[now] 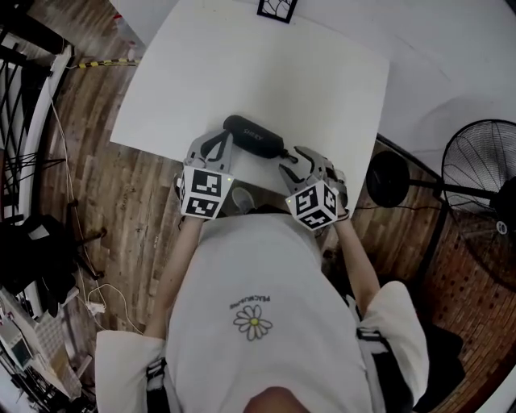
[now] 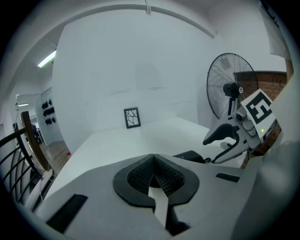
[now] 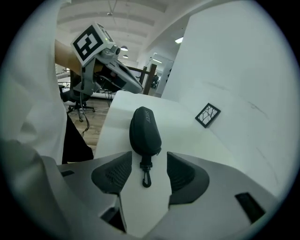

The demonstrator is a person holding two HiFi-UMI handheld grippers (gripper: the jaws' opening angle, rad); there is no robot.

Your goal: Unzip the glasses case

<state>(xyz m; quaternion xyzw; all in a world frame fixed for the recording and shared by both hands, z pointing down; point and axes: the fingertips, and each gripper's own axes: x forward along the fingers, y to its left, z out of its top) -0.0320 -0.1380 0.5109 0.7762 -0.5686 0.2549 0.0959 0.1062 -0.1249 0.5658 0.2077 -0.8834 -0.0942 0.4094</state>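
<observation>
The glasses case (image 1: 254, 135) lies on the white tabletop (image 1: 242, 73), close to the edge nearest me. It is black and long, and it sits between my two grippers. Past it the tabletop is bare all the way to the far edge, where a small black-and-white card (image 1: 276, 8) stands.

My left gripper (image 1: 219, 142) is at the left end of the case. Its jaws are closed tip to tip, with nothing in them. My right gripper (image 1: 295, 165) is at the right end. Its jaws are wide apart and hold nothing. The little clip (image 3: 146, 177) that hangs off the case lies on the tabletop between them, and neither jaw touches it.

The case looks zipped shut, so I cannot see inside it.

A fan (image 1: 484, 169) stands on the wooden floor (image 1: 137, 202) off to my right, away from the tabletop.
</observation>
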